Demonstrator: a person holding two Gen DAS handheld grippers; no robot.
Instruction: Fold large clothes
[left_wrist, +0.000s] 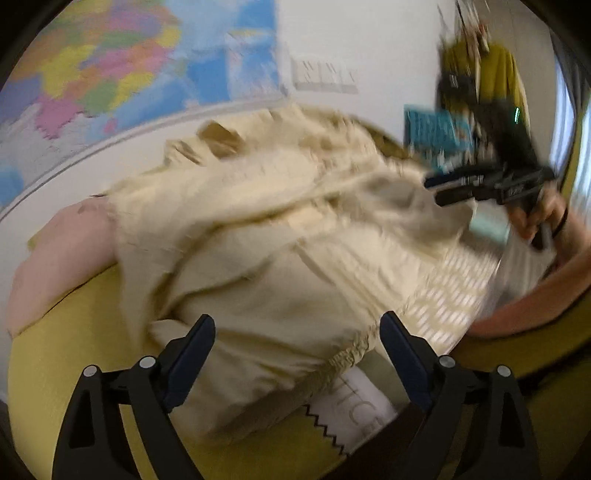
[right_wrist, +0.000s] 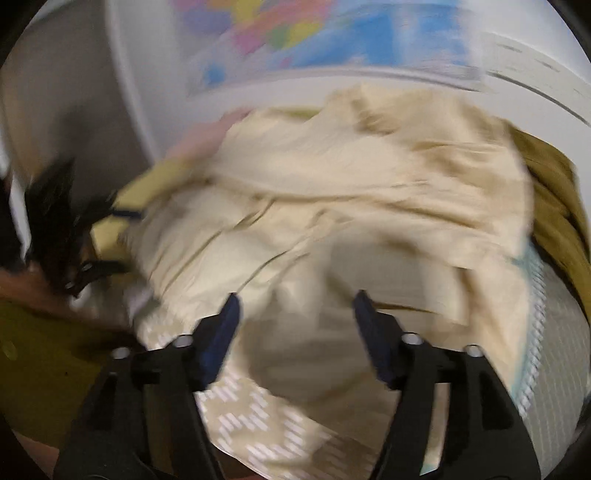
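Cream garment (left_wrist: 258, 229) heaped on yellow-green surface (left_wrist: 74, 350).

You have one cream garment (left_wrist: 280, 229) heaped in front of you, and two grippers in play: the left gripper (left_wrist: 297, 334) and the right gripper (right_wrist: 295, 314), each with two dark blue fingers. One patterned beige cloth (right_wrist: 243, 413) lies under the garment, and one white card (left_wrist: 354, 410) with a zigzag edge. One pink pillow (left_wrist: 62, 254) sits beside it. One coloured map (left_wrist: 110, 66) hangs on the wall.
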